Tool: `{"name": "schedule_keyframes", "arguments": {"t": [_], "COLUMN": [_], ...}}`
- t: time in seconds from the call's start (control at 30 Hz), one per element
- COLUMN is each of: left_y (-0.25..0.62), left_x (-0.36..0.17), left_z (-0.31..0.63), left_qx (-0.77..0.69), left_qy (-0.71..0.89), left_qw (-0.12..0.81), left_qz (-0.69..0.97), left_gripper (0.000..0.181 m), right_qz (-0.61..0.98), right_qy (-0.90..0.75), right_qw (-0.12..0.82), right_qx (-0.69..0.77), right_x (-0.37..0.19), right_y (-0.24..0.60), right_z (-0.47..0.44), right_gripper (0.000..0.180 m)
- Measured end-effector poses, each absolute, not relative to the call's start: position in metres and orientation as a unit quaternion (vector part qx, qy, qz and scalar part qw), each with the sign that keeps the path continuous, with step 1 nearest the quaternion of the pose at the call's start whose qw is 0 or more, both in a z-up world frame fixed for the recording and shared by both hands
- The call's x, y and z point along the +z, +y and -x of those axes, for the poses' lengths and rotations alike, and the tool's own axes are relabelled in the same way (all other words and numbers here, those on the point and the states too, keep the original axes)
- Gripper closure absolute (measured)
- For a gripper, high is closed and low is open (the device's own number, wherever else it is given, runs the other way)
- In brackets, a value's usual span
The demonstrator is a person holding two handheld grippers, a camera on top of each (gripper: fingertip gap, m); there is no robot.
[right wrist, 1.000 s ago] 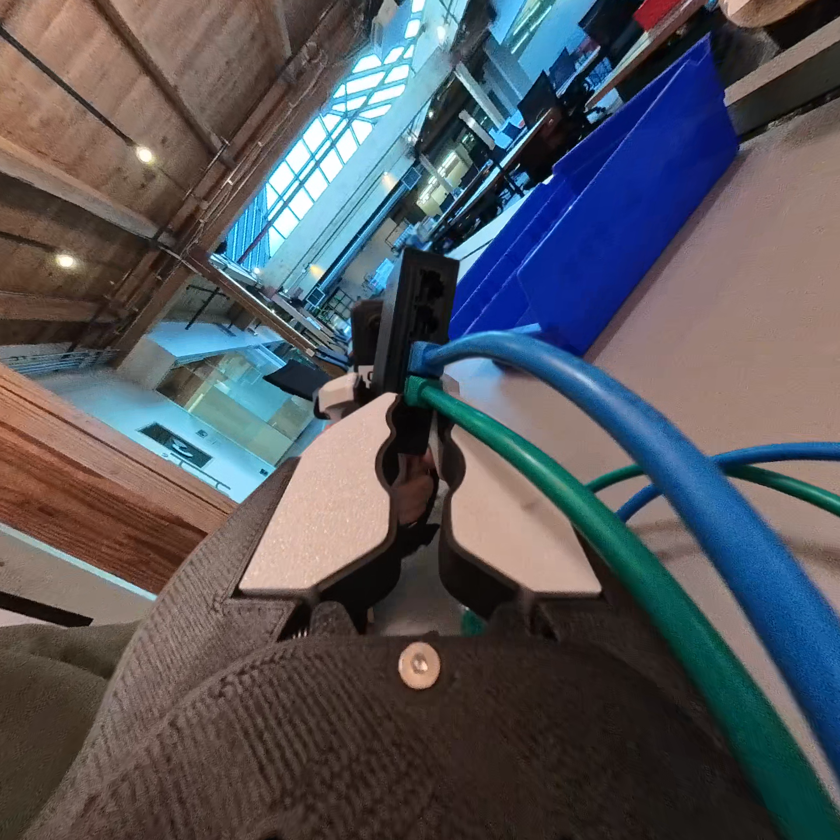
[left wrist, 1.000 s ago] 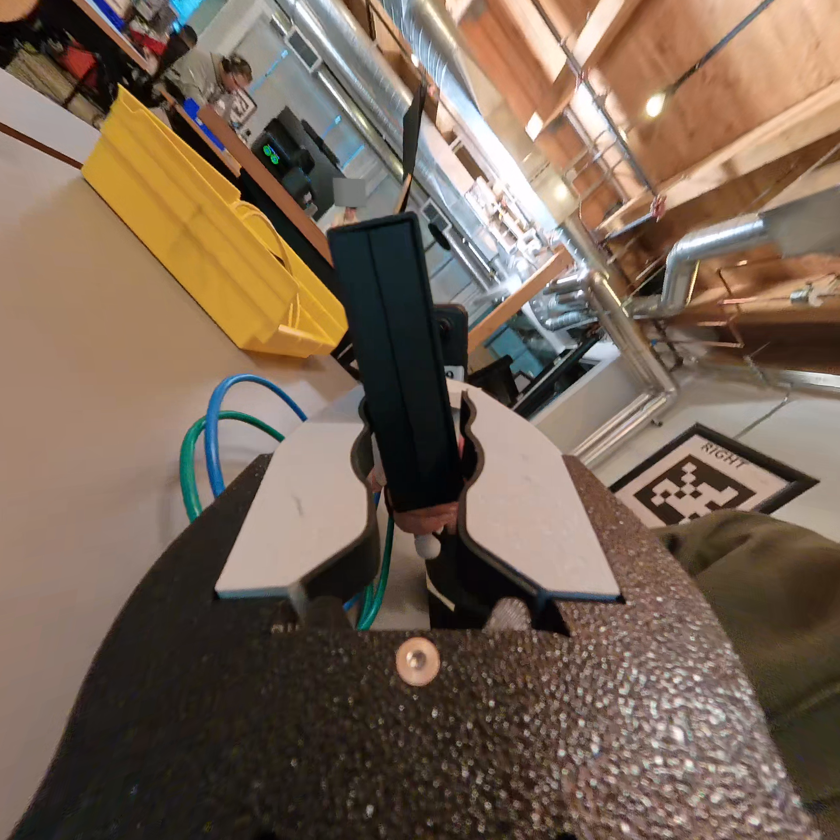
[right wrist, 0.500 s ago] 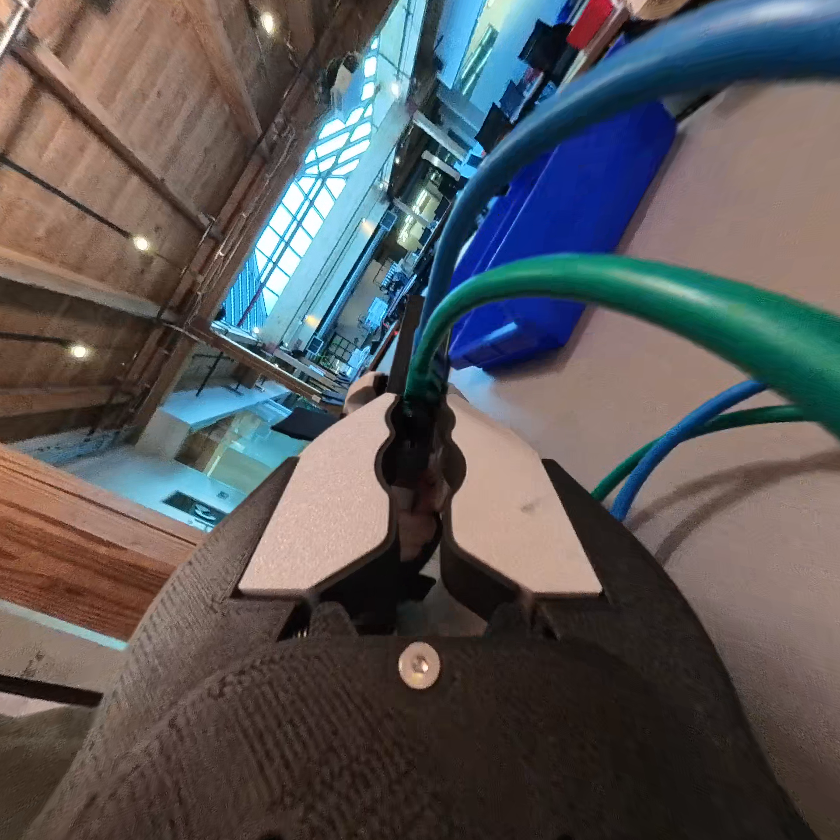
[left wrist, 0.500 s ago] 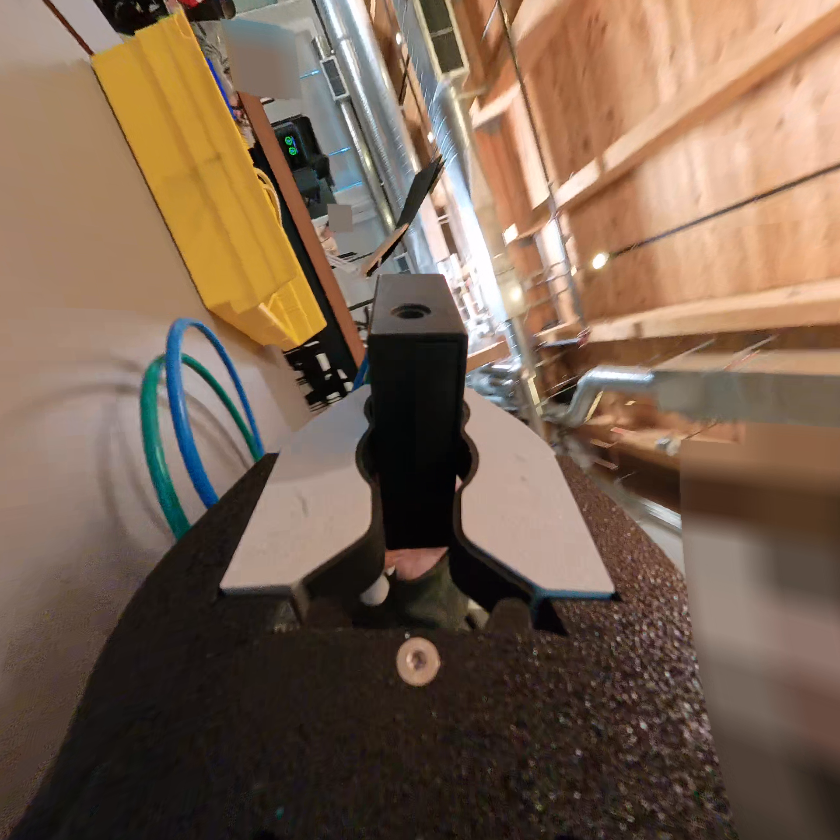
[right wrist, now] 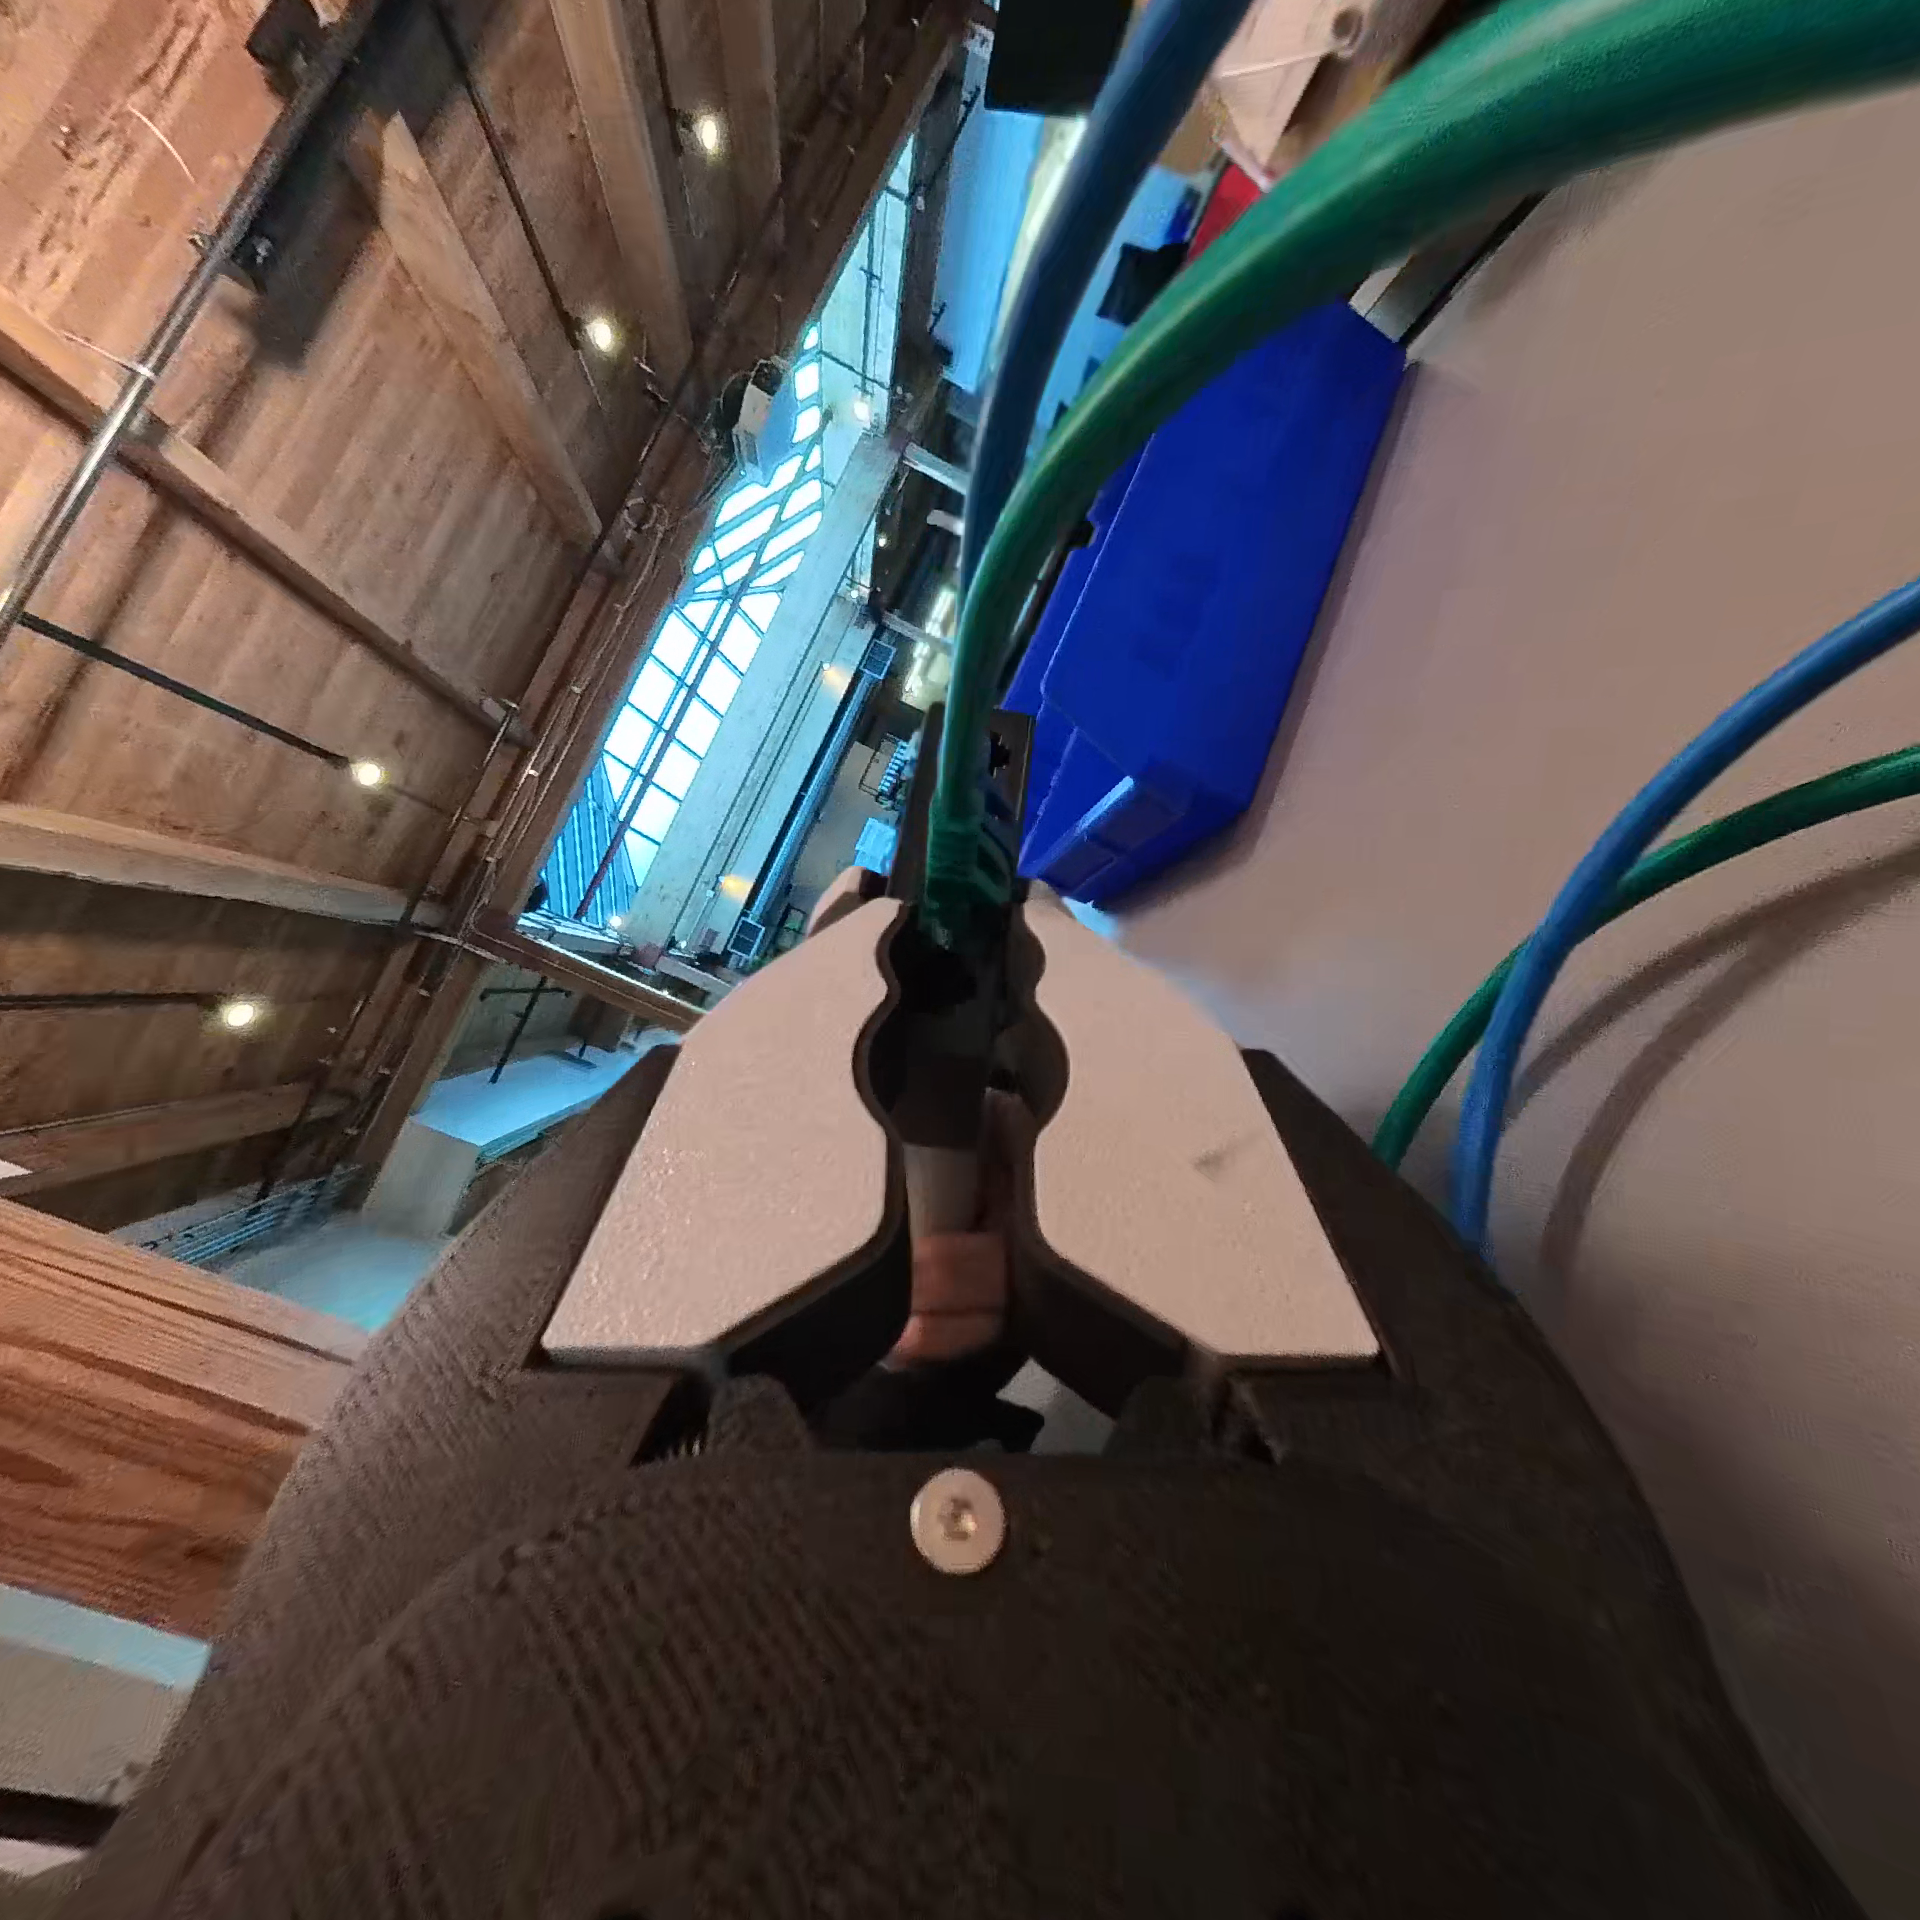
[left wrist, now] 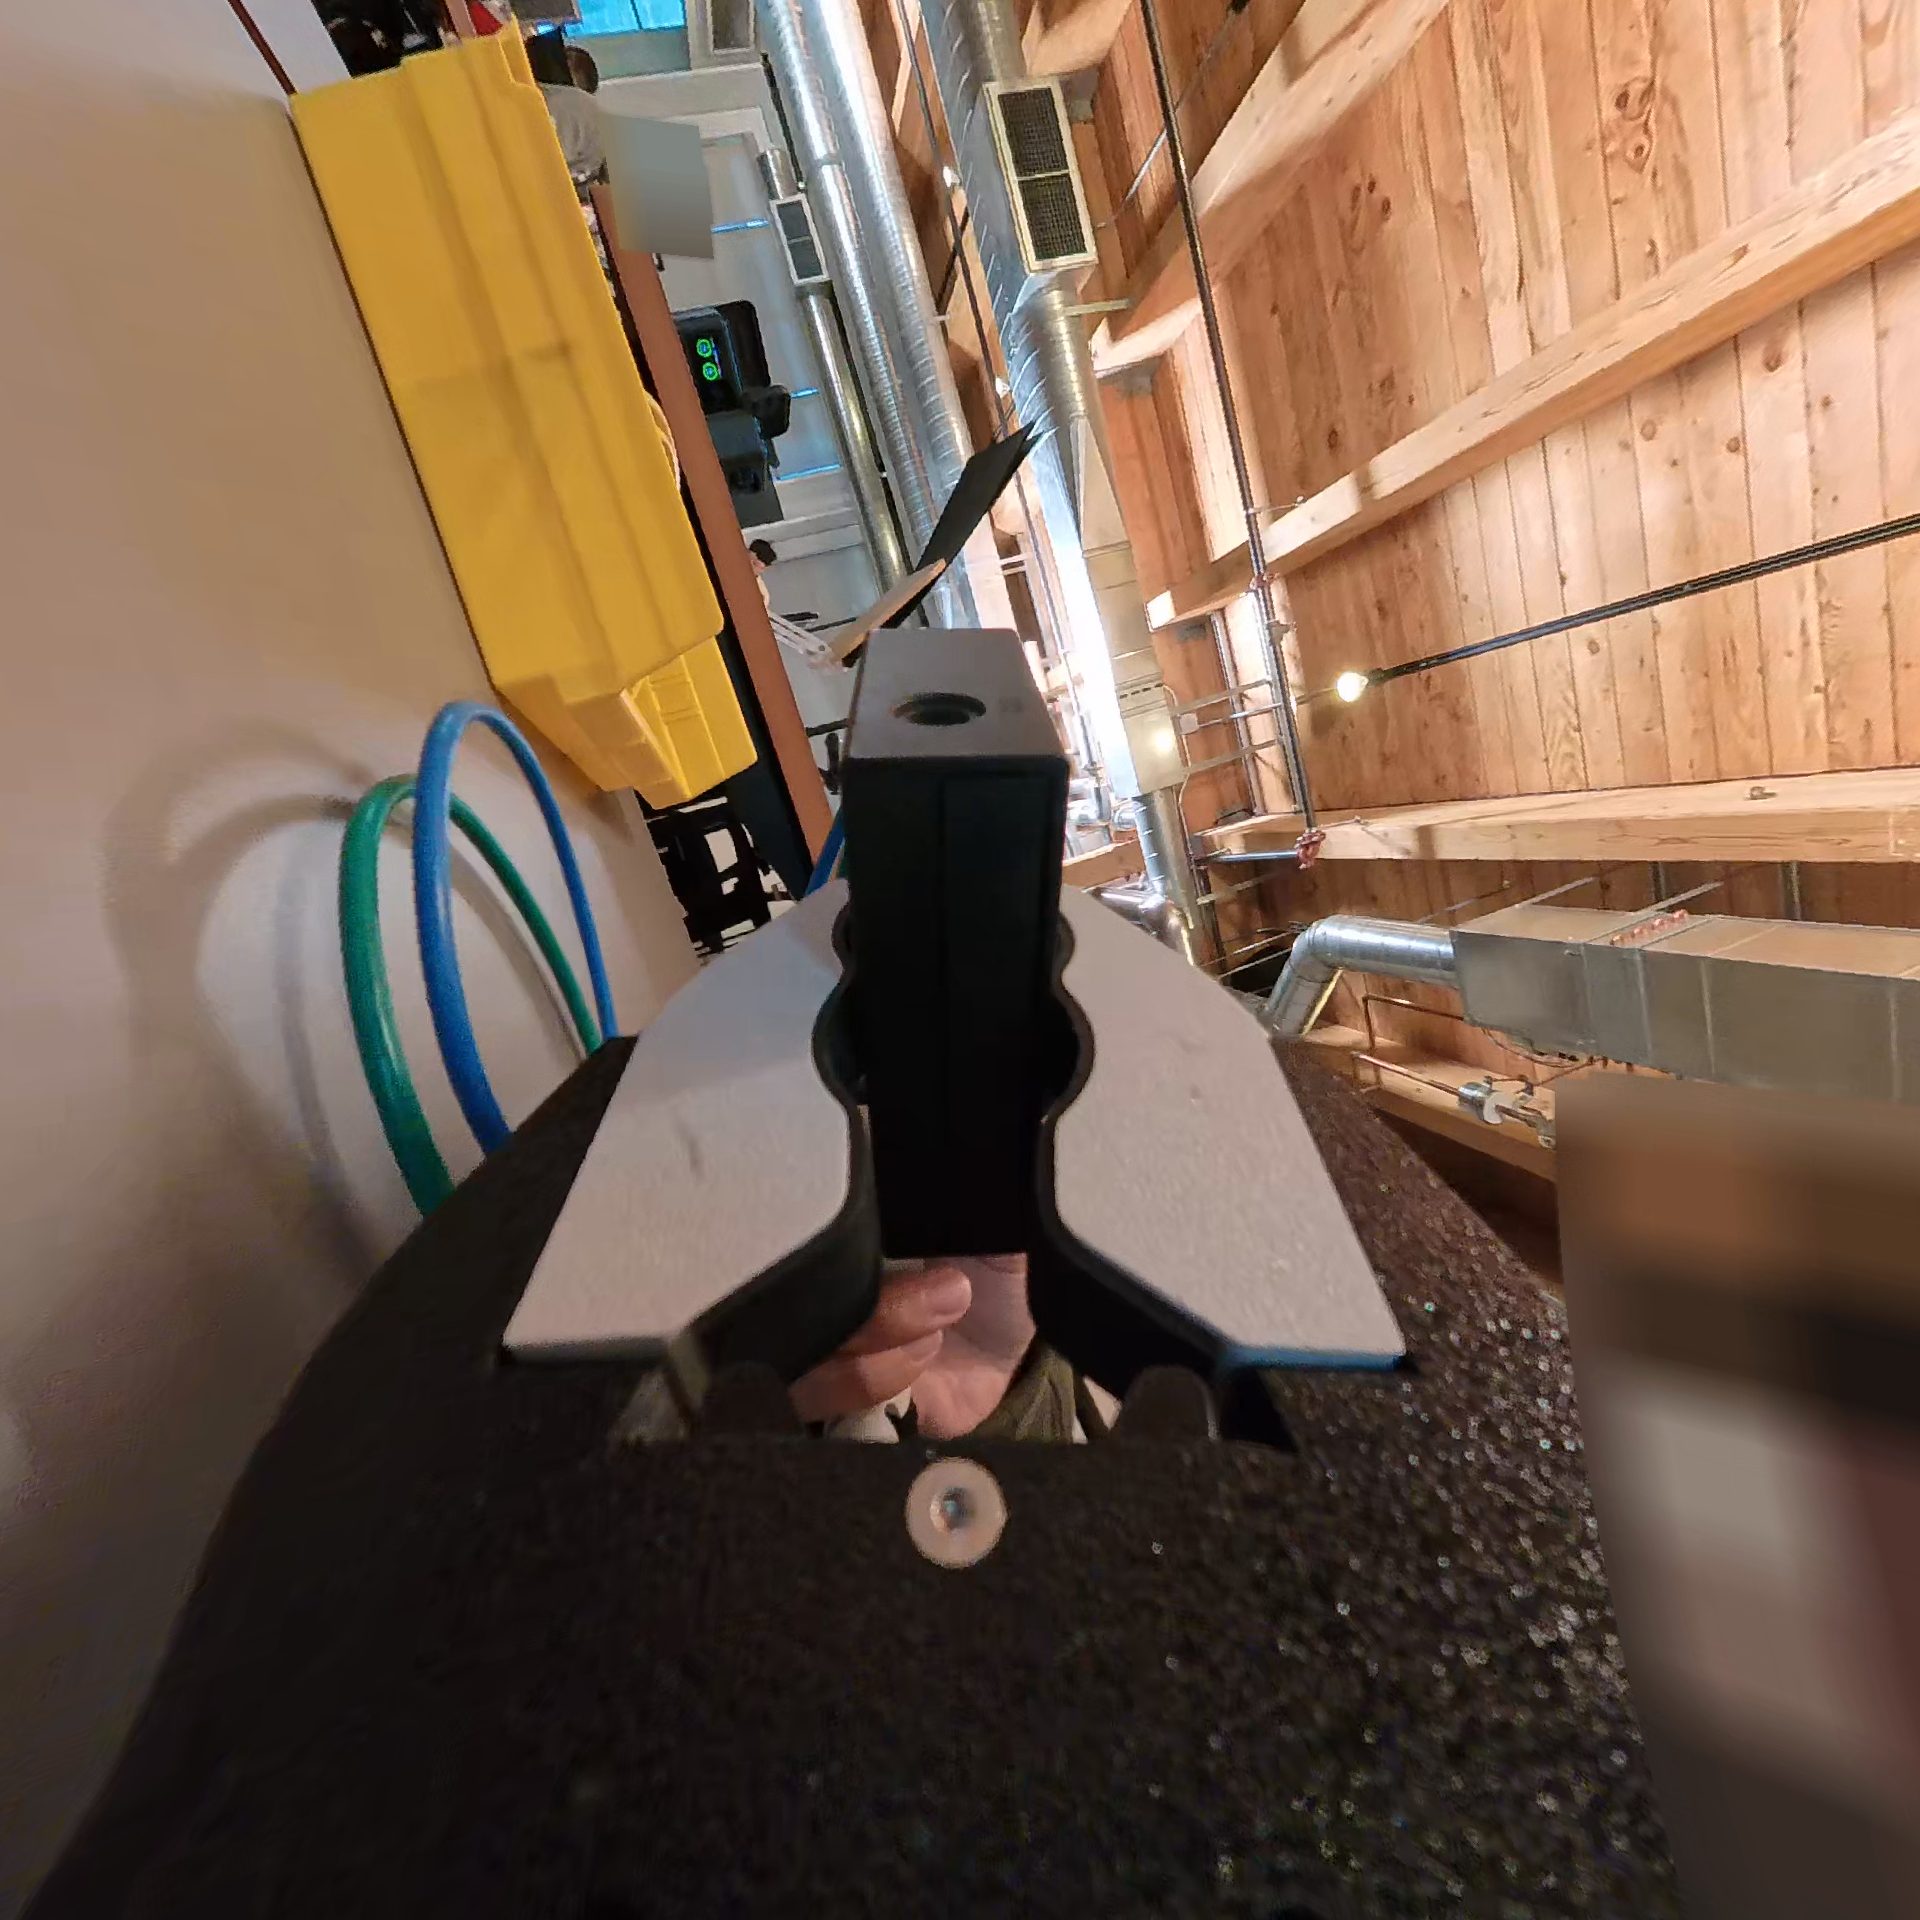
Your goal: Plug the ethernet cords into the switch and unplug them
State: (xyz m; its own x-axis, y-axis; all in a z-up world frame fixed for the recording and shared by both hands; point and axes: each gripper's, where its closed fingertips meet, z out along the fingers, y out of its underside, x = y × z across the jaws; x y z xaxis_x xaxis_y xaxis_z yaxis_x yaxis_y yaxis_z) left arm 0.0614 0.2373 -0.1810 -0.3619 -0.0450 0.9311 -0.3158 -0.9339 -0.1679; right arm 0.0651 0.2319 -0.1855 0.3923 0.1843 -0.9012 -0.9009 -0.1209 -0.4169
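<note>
Both grippers clamped on the work.
Left gripper point(left wrist: 951, 997) grips black box-shaped plastic switch point(left wrist: 954, 935); right gripper point(right wrist: 956, 966) pinches green ethernet cord's point(right wrist: 1049, 499) plug end at the switch.

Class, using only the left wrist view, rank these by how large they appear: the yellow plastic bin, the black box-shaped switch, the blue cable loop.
1. Yellow plastic bin, largest.
2 and 3. Black box-shaped switch and blue cable loop look alike in extent; the switch sits much nearer the camera, so I won't rank them.
</note>
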Motion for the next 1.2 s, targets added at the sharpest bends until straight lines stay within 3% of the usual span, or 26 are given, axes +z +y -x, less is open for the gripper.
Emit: {"name": "schedule_keyframes", "arguments": {"t": [0.3,1.2], "left_y": [0.2337,0.2373], "left_x": [-0.1807,-0.1865], "left_z": [-0.0627,-0.0613], "left_qx": [0.791,0.786], "left_qy": [-0.213,-0.257], "left_qw": [0.022,-0.046], "left_qz": [-0.573,-0.561], "left_gripper": [0.152,0.151], "right_qz": [0.577,0.561], "right_qy": [0.305,0.287], "right_qw": [0.608,0.62], "right_qx": [0.452,0.468], "right_x": [-0.1867,-0.1932], "right_y": [0.2317,0.2369], "right_z": [-0.0679,-0.0665], "right_gripper": [0.166,0.166]}}
